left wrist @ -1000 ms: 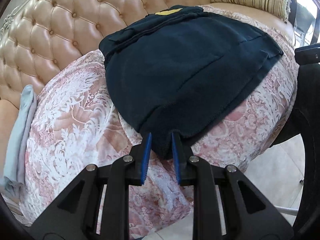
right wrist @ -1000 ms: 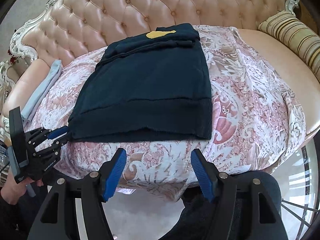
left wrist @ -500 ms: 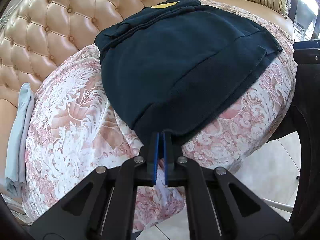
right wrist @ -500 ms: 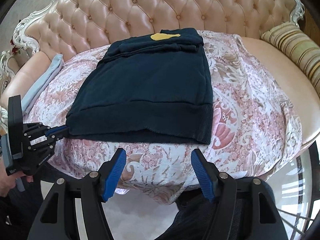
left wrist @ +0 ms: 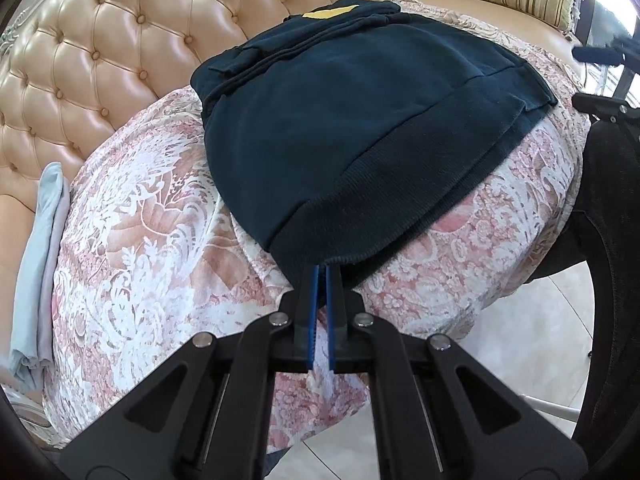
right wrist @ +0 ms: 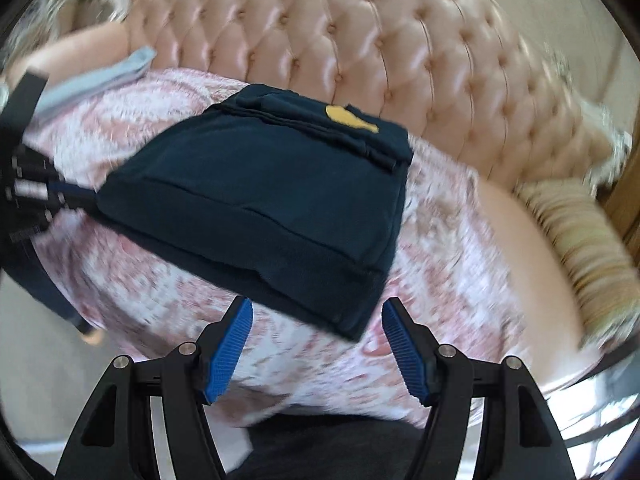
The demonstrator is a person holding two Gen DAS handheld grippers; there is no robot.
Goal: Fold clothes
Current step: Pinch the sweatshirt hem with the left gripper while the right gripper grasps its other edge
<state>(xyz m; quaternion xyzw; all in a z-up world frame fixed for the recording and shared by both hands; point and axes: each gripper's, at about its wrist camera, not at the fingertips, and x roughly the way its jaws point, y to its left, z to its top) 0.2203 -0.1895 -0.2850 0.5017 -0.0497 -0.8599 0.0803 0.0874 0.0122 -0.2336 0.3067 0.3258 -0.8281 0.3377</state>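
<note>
Hem corner of the navy sweatshirt [left wrist: 360, 120], which lies flat on the floral sofa cover [left wrist: 140, 240], sits pinched in your left gripper [left wrist: 320, 276], likely to anchor the fold, while your right gripper [right wrist: 316, 336], jaws spread and empty, tilts down over the other corner.

Matt knit sweater [left wrist: 360, 128], glossy tufted sofa [left wrist: 120, 52], seemingly leather, lacy bedspread [left wrist: 140, 240].
</note>
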